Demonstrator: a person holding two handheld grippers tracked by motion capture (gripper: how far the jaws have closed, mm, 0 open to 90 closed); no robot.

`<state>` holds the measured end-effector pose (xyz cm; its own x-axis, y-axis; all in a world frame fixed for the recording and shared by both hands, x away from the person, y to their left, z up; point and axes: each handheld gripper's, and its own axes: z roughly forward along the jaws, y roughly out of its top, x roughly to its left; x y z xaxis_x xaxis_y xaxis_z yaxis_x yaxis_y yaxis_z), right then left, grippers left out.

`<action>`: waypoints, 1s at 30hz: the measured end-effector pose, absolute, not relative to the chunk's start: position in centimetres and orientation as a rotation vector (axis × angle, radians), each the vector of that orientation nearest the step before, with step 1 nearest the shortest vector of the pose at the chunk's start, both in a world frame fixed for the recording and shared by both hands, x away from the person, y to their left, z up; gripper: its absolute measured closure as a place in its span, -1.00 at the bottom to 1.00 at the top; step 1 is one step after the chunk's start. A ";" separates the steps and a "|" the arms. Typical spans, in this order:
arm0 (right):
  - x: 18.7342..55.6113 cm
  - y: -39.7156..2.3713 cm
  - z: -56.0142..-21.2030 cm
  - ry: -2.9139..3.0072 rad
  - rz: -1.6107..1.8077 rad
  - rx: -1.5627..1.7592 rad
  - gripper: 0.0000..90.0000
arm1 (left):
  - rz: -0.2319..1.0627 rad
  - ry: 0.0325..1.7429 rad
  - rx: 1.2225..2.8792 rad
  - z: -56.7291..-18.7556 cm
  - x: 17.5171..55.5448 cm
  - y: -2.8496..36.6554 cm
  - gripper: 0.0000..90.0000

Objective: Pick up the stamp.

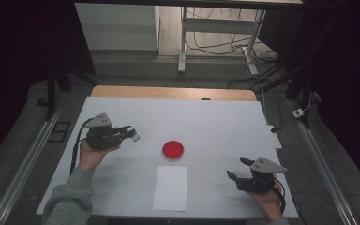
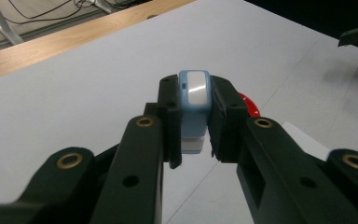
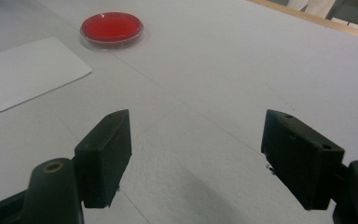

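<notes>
A small round dish [image 1: 173, 150] sits in the middle of the high view, on the white table [image 1: 215, 126]. It is clear and looks red inside; what the red stuff is cannot be told. Just below the dish lies a white sheet of paper [image 1: 170, 187].

At the left of the high view, the left gripper [image 1: 130, 132] is held up above the table by a hand [image 1: 91, 157], and it points to the right, toward the dish. Its jaws are squeezed tight on a little blue and white block [image 2: 194, 100].

At the lower right of the high view, the right gripper [image 1: 238, 168] sits low by the table edge and points up and left. Its jaws are wide apart, with bare table between them.
</notes>
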<state>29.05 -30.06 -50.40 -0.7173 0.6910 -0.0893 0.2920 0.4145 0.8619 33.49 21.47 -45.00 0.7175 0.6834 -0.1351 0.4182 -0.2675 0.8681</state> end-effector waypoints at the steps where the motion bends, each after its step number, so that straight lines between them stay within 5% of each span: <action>1: 29.1 -30.1 -50.4 2.240 1.238 0.837 -0.46 | 0.324 0.849 1.905 -45.0 33.5 21.4 0.69; 30: 29.1 -29.8 -50.2 2.210 1.267 0.836 -0.44 | 0.268 0.771 1.892 -44.1 32.4 18.2 0.69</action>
<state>29.07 -29.80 -50.15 -0.7113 0.6976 -0.0868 0.2773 0.3919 0.8772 32.39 18.22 -44.13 0.7691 0.6202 -0.1546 0.3903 -0.2642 0.8820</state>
